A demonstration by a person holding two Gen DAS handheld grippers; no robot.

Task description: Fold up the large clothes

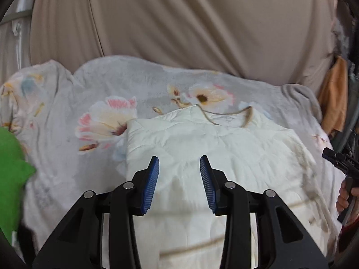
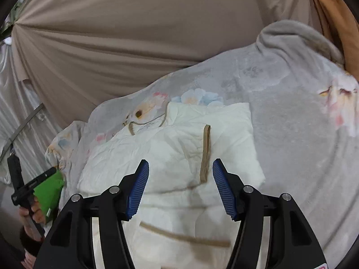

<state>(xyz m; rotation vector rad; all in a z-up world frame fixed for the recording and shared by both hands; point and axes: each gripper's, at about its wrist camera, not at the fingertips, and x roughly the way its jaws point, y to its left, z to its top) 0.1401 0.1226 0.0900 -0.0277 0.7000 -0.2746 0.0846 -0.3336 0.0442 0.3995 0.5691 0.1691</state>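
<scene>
While folded, cream garment [image 1: 202,148] lies lengthwise, collar [image 1: 226,116] farthest away.

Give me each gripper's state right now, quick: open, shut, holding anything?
Left gripper: open, nothing between its jaws, above the cream quilted garment.
Right gripper: open wider, empty, above the same garment.

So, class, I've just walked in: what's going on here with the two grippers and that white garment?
A person is folding a white garment with tan trim on a floral blanket, holding a gripper in each hand. The garment lies partly folded. Both the left gripper and the right gripper hang over it with fingers apart and nothing between them, so neither holds the cloth right now.
</scene>
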